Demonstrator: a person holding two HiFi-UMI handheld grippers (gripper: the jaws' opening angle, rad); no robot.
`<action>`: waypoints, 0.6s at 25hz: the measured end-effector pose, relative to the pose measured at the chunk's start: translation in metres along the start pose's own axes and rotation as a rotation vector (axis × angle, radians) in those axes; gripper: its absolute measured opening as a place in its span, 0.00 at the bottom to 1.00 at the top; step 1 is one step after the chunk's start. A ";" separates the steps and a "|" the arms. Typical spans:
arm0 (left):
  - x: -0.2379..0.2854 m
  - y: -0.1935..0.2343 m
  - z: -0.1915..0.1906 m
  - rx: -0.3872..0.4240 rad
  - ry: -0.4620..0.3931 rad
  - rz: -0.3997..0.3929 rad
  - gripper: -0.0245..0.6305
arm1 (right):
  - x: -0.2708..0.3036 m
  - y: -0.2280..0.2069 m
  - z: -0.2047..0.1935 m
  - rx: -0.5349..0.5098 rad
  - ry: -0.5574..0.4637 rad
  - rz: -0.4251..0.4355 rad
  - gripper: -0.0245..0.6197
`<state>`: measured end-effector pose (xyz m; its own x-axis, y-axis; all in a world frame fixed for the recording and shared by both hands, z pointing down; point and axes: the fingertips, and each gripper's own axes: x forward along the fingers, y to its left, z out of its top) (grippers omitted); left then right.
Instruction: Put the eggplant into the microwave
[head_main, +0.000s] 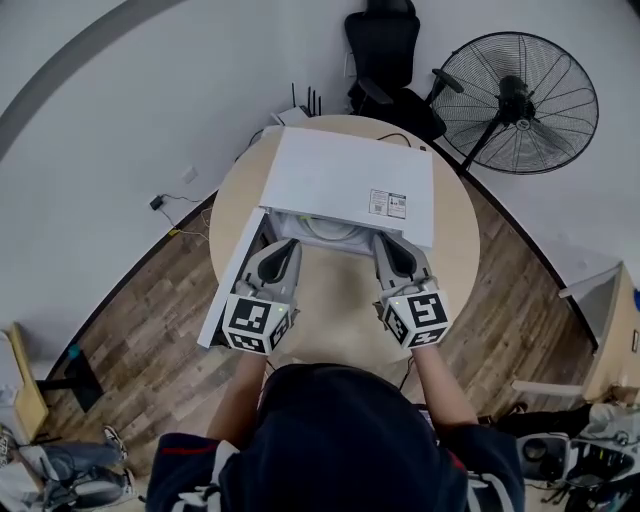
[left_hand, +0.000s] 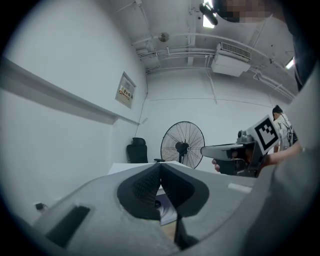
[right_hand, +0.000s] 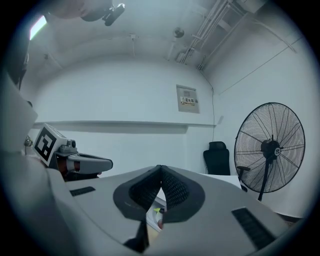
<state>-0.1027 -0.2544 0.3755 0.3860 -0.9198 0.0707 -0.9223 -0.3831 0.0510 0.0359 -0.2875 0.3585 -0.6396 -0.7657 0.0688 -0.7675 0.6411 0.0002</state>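
A white microwave (head_main: 345, 180) stands on the round table (head_main: 345, 320) with its door (head_main: 230, 290) swung open to the left. A pale turntable plate (head_main: 325, 231) shows inside. My left gripper (head_main: 282, 250) and right gripper (head_main: 390, 245) are level, side by side in front of the opening, both shut and empty. The left gripper (left_hand: 161, 165) has its pads pressed together, and so does the right gripper (right_hand: 160, 167). Below the right jaws a small dark thing with a yellow-green tip (right_hand: 159, 212) peeks through; whether it is the eggplant I cannot tell.
A large standing fan (head_main: 515, 100) and a black office chair (head_main: 385, 50) are behind the table. Cables run along the wall at the left. The open door takes up the table's left side. Wooden floor surrounds the table.
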 end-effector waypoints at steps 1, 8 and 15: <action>-0.001 0.001 0.003 0.001 -0.006 0.005 0.06 | 0.000 0.000 0.001 0.000 -0.002 0.000 0.06; -0.001 0.000 0.012 0.011 -0.029 0.023 0.06 | -0.001 -0.005 0.000 -0.006 -0.001 -0.005 0.06; 0.002 0.001 0.009 -0.026 -0.027 0.015 0.06 | -0.002 -0.010 -0.007 0.001 0.013 -0.022 0.05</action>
<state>-0.1029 -0.2574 0.3667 0.3714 -0.9274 0.0448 -0.9269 -0.3676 0.0759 0.0450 -0.2917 0.3656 -0.6219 -0.7789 0.0816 -0.7814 0.6240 0.0011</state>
